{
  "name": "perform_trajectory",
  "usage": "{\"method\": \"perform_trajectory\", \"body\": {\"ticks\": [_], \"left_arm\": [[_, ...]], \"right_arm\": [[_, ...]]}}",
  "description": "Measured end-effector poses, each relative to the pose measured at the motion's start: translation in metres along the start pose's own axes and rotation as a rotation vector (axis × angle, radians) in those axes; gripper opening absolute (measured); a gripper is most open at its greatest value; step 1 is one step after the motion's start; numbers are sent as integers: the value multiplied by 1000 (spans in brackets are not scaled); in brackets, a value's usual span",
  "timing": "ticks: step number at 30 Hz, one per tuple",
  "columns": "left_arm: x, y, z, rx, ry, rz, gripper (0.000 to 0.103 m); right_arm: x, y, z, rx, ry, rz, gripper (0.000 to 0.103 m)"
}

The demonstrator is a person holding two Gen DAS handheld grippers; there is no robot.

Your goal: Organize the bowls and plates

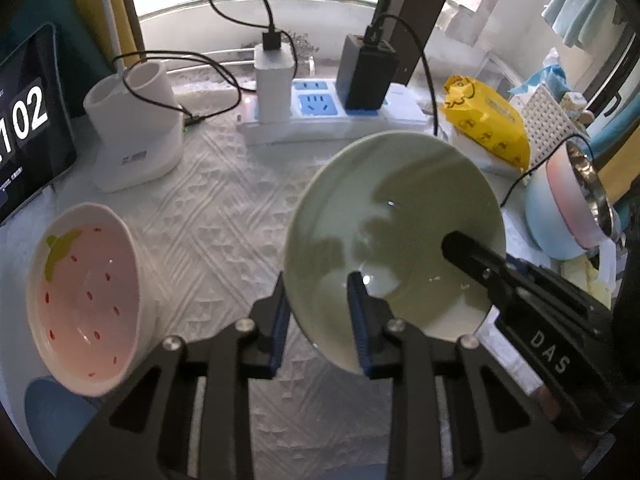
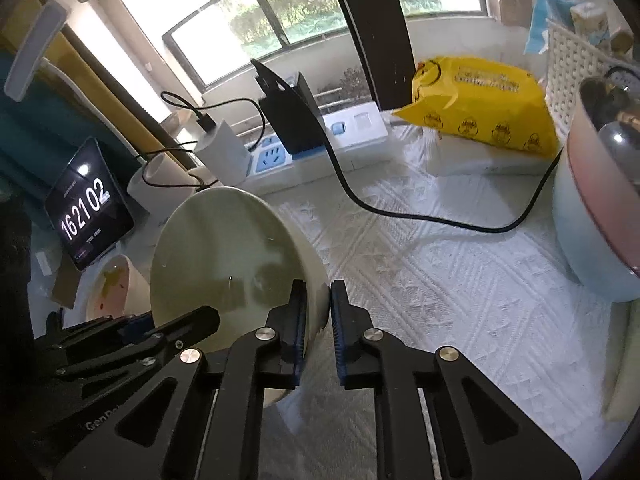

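Both wrist cameras look steeply down along their fingers, close over the table (image 1: 224,216), facing the window (image 2: 304,20); both share the green bowl (image 1: 400,216), the power strip (image 1: 320,120) and the clock tablet (image 2: 90,204).

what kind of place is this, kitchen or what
Probably a table in a home by a window, not clearly a kitchen: a power strip with chargers, a tablet clock and a yellow wipes pack share the white tablecloth.
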State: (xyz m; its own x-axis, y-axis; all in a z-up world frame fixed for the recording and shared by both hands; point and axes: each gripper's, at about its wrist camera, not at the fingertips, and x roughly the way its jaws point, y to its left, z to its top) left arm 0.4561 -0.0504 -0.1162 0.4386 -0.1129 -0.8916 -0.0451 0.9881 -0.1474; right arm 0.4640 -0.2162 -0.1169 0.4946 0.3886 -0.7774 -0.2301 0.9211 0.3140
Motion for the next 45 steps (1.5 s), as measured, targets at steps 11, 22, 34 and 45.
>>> {"method": "perform_trajectory", "body": {"ticks": [11,22,34,45], "left_arm": [[-29,-5,-10,22,-75,-33,27],[-61,-13,-19,52,-152,-44,27],[-86,-14,-32,69,-198,-56,27],[-114,-11,-46,74,-233,-81,27]], "right_arm": [[-29,8,-1,-10,-48,-16,12],[-62,18,-4,-17,-103,-23,12],[-88,27,-15,-23,-132,-24,12],[-116,40,-25,-36,-169,-27,12]]}}
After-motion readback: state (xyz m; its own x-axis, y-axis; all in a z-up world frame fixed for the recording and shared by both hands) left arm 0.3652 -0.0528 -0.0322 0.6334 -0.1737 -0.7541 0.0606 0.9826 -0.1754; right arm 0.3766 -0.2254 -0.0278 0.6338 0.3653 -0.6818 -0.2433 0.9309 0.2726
